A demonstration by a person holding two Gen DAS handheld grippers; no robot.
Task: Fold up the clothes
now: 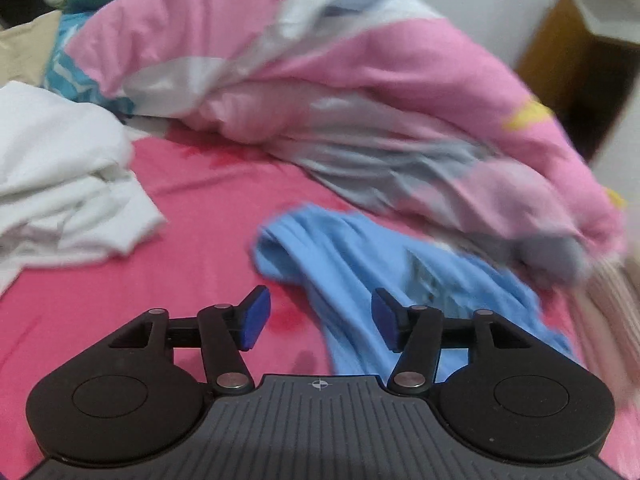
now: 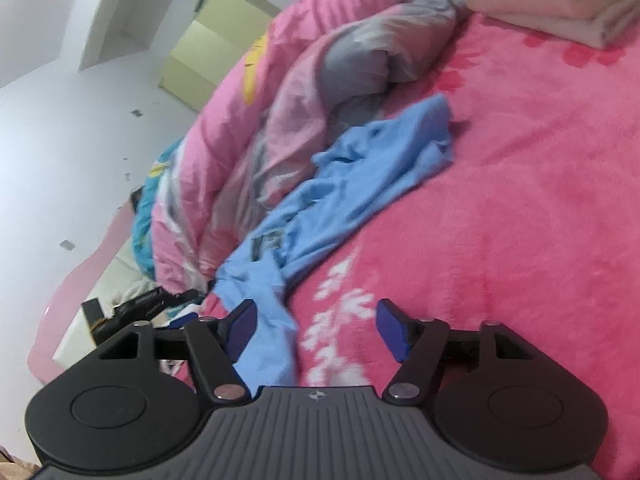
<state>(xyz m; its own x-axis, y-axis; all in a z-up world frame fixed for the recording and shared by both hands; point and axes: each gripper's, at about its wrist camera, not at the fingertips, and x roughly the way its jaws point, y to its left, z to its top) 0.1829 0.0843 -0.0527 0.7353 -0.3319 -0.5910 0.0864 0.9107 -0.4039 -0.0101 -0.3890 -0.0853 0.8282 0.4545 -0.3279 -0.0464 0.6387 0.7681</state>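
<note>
Blue shirt [image 2: 344, 184] lies crumpled on pink bed [image 2: 540, 200], beside the duvet [image 1: 320, 64]. Long axis in right view runs from upper right down to lower left, ending at right gripper [image 2: 316, 330]; its fingers wide, cloth between them but not pinched. Left gripper [image 1: 320, 320] fingers apart, empty, shirt ahead and right of centre. Right looks nearer. White clothes [image 1: 60, 184] at left.

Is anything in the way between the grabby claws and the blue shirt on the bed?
Nothing visible is. The blue shirt lies crumpled on the pink bedspread, right in front of the left gripper and the right gripper. Both have their jaws open. The pink quilt bunches up behind the shirt, not in front of it.
</note>
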